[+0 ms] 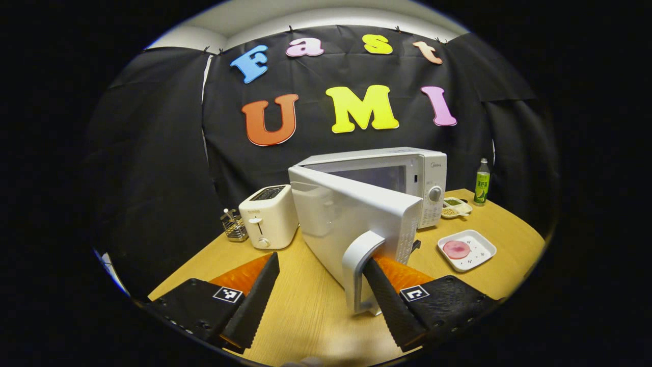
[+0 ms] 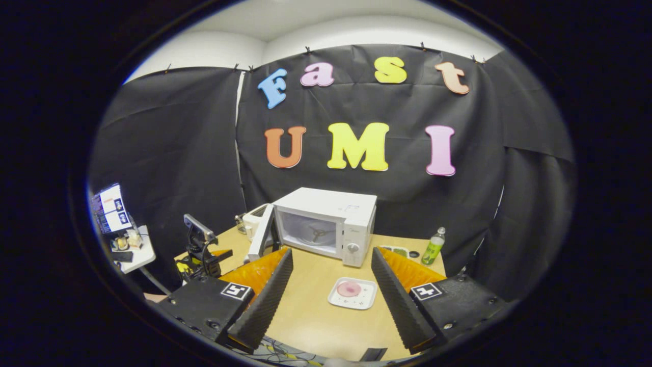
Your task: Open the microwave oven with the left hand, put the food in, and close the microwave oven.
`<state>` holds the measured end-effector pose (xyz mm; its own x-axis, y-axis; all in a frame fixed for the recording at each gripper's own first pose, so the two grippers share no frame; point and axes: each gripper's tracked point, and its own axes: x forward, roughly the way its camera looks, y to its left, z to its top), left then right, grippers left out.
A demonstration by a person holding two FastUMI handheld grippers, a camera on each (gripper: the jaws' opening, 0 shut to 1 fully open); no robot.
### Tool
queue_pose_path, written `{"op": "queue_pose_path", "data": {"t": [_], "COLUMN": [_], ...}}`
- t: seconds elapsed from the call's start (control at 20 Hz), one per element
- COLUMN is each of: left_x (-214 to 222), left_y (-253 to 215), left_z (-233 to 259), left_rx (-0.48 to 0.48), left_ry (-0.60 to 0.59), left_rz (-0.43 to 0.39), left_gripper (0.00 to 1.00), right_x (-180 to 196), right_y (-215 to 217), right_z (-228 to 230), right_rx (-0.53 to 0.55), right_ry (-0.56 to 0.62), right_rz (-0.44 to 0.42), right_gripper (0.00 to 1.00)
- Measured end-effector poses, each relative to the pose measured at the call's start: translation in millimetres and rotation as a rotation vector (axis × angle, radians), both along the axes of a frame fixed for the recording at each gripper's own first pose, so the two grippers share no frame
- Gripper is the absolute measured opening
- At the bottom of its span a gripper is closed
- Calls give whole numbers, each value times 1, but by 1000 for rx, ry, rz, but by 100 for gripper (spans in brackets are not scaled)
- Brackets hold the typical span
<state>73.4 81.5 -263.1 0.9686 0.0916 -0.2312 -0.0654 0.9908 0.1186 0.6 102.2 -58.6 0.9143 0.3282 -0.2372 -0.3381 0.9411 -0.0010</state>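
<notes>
So the door (image 1: 356, 224) is swung about halfway out from the microwave (image 1: 407, 173), hinged on its left side, and the left gripper (image 1: 321, 290) is spread wide with one finger (image 1: 387, 300) hooked behind the door handle (image 1: 359, 270), the other well apart from it over bare table. Nothing is clamped, the handle is just caught. The handle's long axis stands upright.

The food, one pink slice on one white tray (image 2: 352, 293), is parked toward the table's front edge, right of the door. The right gripper (image 2: 331, 290) is hovering wide and empty, and the tray is framed straight ahead between its fingers, cavity (image 2: 310, 232) beyond it. That hand is clearly nearer.

Count: one microwave, one toaster (image 1: 268, 215), one bottle (image 1: 482, 181) at the back right corner, one divided dish (image 1: 456, 206) beside it.
</notes>
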Motion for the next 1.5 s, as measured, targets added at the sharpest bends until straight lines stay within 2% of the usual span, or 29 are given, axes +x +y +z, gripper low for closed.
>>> {"op": "queue_pose_path", "data": {"t": [0.05, 0.25, 0.45, 0.5, 0.55, 0.7, 0.9, 0.95, 1.0, 1.1, 1.25, 1.3, 1.35, 1.5], "left_x": [-5, -27, -50, -56, -62, -76, -90, -93, -97, -103, -109, -110, -112, -116], "left_y": [5, 41, 93, 101, 107, 114, 96, 85, 79, 52, 19, 11, 3, -22], "left_z": [1, -2, 1, 4, 8, 21, 47, 56, 63, 80, 110, 117, 125, 145], "left_rx": [-4, -5, 42, 50, 61, 68, 27, 21, 16, -1, 3, 12, 22, 13], "left_ry": [1, 24, 30, 32, 28, 11, -21, -34, -47, -65, -104, -115, -118, -127], "left_rz": [2, 40, 111, 120, 130, 139, 131, 121, 117, 83, 62, 57, 59, 76], "left_gripper": [96, 96, 96, 96, 96, 96, 96, 96, 96, 96, 96, 96, 96, 96], "right_x": [-3, -9, -6, -3, -1, 15, 40, 48, 58, 77, 113, 127, 141, 172], "right_y": [4, 17, 18, 15, 12, -3, -17, -24, -33, -42, -57, -63, -67, -75], "right_z": [-1, -6, -13, -16, -17, -28, -64, -74, -85, -118, -168, -188, -205, -257], "right_rx": [-2, 17, 39, 44, 48, 61, 57, 50, 45, 32, 34, 22, 18, 38], "right_ry": [0, 6, 13, 15, 12, 13, 90, 110, 124, 191, 304, 346, 384, 520], "right_rz": [3, 4, -9, -16, -21, -59, -40, -52, -65, -72, -76, -79, -79, -59], "right_gripper": [92, 92, 93, 93, 99, 99, 99, 92, 99, 98, 91, 80, 89, 84]}}
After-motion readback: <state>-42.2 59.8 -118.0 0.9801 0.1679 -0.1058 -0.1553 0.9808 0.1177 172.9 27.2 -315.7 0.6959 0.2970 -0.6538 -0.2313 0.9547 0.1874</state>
